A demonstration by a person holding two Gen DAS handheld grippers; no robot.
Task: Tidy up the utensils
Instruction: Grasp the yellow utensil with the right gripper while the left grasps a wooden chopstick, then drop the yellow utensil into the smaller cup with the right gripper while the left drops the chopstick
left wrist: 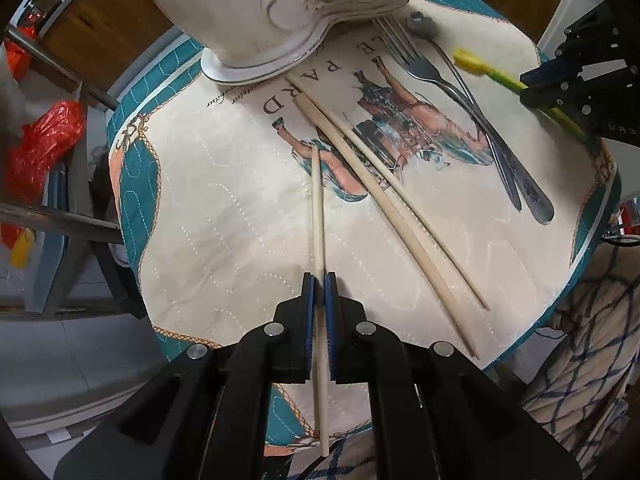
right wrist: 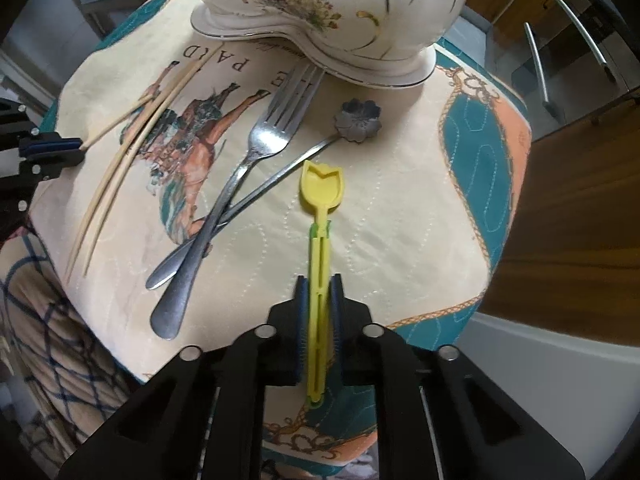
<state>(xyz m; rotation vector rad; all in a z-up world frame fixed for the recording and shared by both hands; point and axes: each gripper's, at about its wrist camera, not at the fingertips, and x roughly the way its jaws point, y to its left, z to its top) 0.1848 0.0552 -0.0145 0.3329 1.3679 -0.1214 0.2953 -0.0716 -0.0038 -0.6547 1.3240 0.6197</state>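
left gripper (left wrist: 319,280) pinches a chopstick (left wrist: 317,208), right gripper (right wrist: 319,280) clamps the yellow spoon (right wrist: 321,188); likely both headed for the vase (right wrist: 320,12) at the table's far edge.

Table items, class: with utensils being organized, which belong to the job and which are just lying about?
Job: held chopstick, chopstick pair, fork, flower spoon, yellow spoon, porcelain holder.
Lying about: red bag, checked cloth.

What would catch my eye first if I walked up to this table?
Probably the big flowered ceramic holder at the far edge of the quilted mat. Next, the left gripper clamped on one chopstick and the right gripper clamped on a yellow tulip-shaped spoon.
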